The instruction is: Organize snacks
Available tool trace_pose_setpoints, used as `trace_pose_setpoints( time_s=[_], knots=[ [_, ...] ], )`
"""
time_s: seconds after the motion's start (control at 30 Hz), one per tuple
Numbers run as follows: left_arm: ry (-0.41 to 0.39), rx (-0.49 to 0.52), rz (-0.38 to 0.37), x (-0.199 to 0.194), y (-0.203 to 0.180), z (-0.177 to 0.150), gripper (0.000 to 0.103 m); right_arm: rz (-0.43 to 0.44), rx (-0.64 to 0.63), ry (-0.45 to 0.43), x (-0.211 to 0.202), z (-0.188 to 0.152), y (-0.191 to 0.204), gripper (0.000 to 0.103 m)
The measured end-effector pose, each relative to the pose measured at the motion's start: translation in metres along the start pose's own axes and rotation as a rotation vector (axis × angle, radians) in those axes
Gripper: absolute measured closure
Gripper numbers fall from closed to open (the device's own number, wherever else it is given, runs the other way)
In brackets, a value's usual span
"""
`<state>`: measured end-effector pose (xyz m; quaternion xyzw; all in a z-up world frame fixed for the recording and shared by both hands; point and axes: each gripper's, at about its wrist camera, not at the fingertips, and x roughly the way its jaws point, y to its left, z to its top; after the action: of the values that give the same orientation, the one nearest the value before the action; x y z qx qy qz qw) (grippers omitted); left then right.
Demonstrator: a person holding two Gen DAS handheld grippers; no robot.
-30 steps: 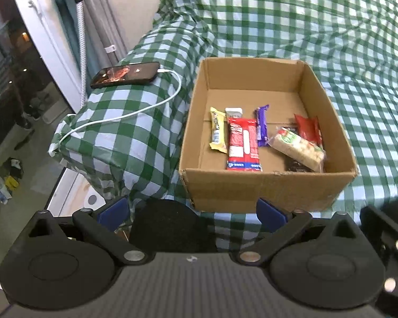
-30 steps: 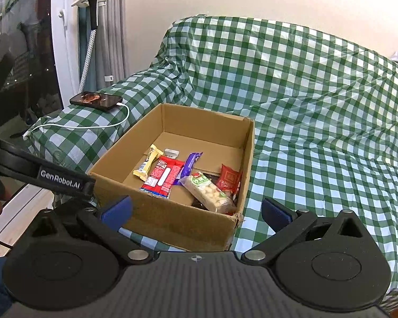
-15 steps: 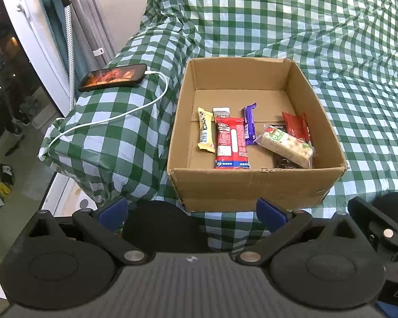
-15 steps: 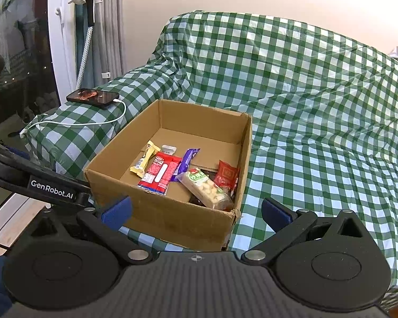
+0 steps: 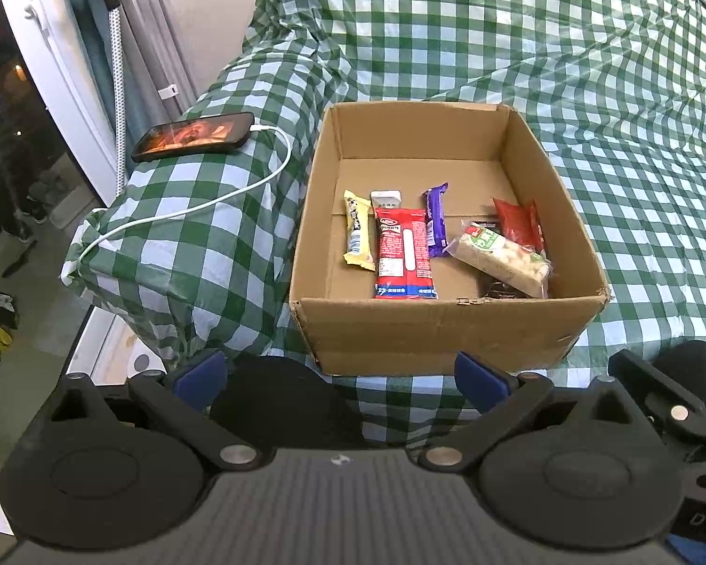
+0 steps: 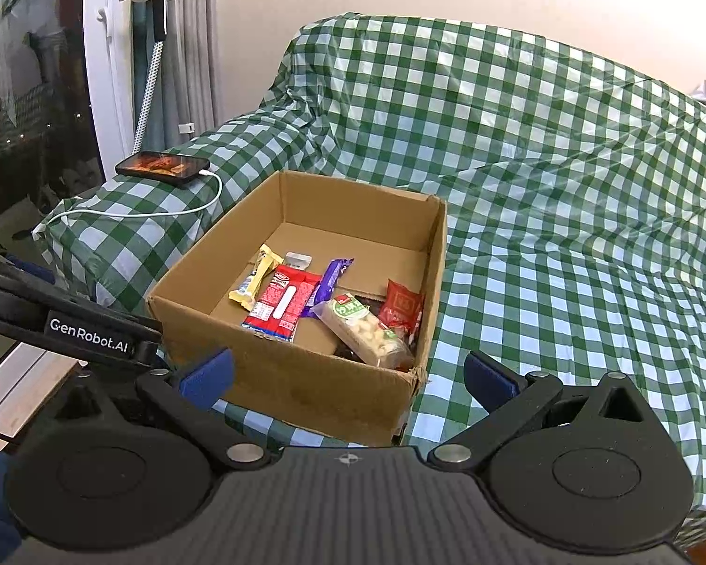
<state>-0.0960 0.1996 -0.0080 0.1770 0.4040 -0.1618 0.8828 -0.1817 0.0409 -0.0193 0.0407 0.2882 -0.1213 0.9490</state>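
Nearest the viewer, both claws hover side by side at the near edge of a sofa draped in a green-and-white checked cover (image 6: 565, 179). The left claw (image 5: 339, 372) and the right claw (image 6: 348, 372) each stand wide apart and hold nothing.

Just beyond them an open cardboard box (image 5: 428, 329) sits on the sofa seat. All the snacks in view lie inside it: a yellow bar (image 5: 358, 235), a red biscuit packet (image 5: 404, 254) and a purple bar (image 5: 435, 219) roughly in a row, then a clear pack of pale puffed snacks (image 5: 499, 256) resting slantwise over a dark wrapper, with a red sachet (image 5: 517, 223) behind.

This fits either snacks gathered and sorting finished, or tidying inside the box yet to come; the pictures do not settle which.

Farther left, on the sofa arm, a phone (image 5: 195, 135) lies with its white charging cable (image 5: 202, 207) trailing forward. Nothing blocks the box's open top.
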Motion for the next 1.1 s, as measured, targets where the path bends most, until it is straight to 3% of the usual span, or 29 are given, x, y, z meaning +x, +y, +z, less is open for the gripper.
trace_pose_setpoints(
  time_s=[1.1],
  knots=[
    [-0.006,0.017,-0.002,-0.0058,-0.0041,0.0002,0.000,-0.016,0.013,-0.025,-0.0016,-0.0009,-0.0036,0.001]
  ],
)
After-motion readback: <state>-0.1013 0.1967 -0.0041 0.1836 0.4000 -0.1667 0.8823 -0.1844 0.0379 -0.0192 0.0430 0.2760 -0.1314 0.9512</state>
